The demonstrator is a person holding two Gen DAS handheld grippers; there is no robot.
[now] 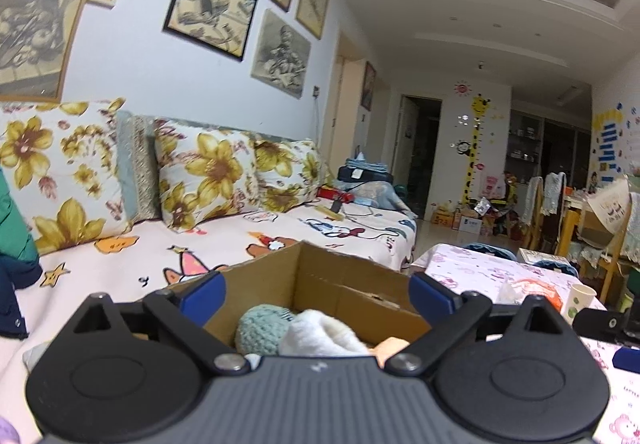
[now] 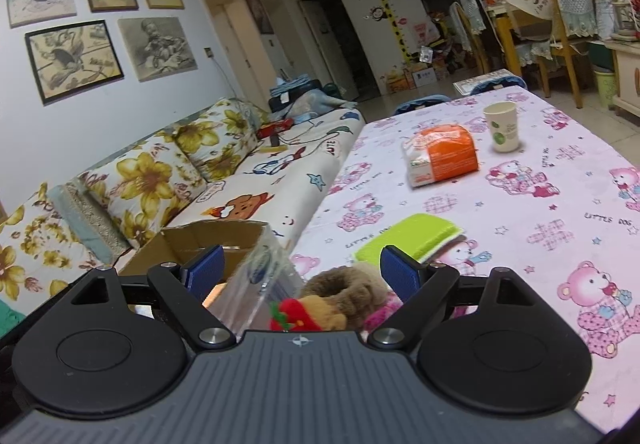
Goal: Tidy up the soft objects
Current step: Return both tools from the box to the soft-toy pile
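My left gripper (image 1: pixel 316 296) stands open over an open cardboard box (image 1: pixel 348 276), its blue pads (image 1: pixel 204 294) wide apart and touching nothing. Inside the box lie a teal knitted piece (image 1: pixel 260 330) and a white fluffy piece (image 1: pixel 320 336). My right gripper (image 2: pixel 303 271) is open too, low over the table. Below and between its fingers lie a brown plush ring (image 2: pixel 344 290), a red plush bit (image 2: pixel 286 316), a pink fuzzy piece (image 2: pixel 380 314) and a clear plastic bag (image 2: pixel 264 276). A green soft pad (image 2: pixel 408 240) lies just beyond. The box (image 2: pixel 208 240) shows to the left.
The table wears a pink bear-print cloth (image 2: pixel 520 228), with an orange packet (image 2: pixel 440 156) and a paper cup (image 2: pixel 502 126) further back. A sofa (image 1: pixel 160 244) with floral cushions (image 1: pixel 208 176) runs along the wall on the left. Chairs and clutter stand at the far right.
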